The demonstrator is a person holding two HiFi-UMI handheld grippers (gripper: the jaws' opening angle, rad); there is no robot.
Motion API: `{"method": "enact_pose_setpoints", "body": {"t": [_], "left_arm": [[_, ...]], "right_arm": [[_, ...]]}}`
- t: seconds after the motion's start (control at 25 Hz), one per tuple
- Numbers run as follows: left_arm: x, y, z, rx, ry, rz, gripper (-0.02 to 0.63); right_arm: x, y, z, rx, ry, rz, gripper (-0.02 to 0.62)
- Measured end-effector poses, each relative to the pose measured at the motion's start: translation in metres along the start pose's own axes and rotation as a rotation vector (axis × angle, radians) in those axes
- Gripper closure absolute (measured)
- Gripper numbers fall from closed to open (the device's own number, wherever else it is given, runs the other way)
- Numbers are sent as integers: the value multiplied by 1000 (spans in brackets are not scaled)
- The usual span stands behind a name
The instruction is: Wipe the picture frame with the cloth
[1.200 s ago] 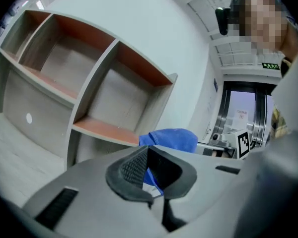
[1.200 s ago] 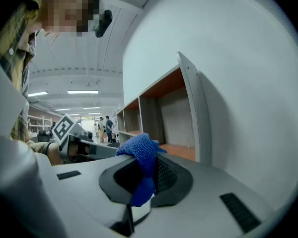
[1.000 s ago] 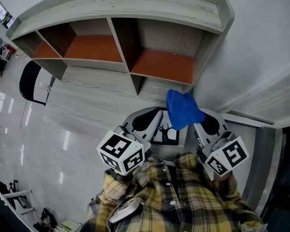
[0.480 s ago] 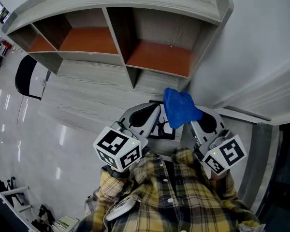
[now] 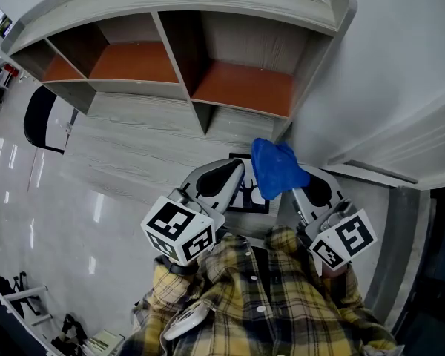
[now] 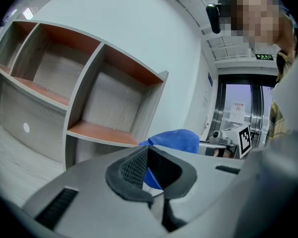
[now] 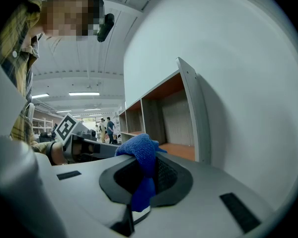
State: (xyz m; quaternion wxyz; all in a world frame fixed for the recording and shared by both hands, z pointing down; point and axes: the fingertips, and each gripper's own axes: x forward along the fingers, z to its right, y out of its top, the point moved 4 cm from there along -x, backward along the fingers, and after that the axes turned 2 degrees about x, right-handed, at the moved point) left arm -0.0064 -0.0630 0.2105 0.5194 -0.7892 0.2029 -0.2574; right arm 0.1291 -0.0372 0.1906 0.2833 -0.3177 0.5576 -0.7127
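You're facing a grey wood-grain shelf unit (image 5: 200, 65) whose open compartments have reddish-brown floors. It stands at the back of a matching grey table (image 5: 133, 154). A plain white wall (image 5: 400, 65) runs along your right, just beside the shelf's end, and a metal-framed glass door (image 6: 238, 108) shows further along that side. To your left a glossy pale floor (image 5: 52, 228) catches reflections, and a black chair (image 5: 41, 117) stands by the table's edge. Strip lights (image 7: 83, 93) line the ceiling.

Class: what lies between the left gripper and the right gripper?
The picture frame, partly covered by the blue cloth that the right gripper holds; the head view shows it.
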Motion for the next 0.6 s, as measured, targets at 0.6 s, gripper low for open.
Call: {"method": "enact_pose_setpoints", "body": {"t": [0.6], "left_arm": [[-5, -2, -13, -6, 11, -16, 601]], "right_arm": [[12, -8, -1, -9, 21, -52, 563]]}}
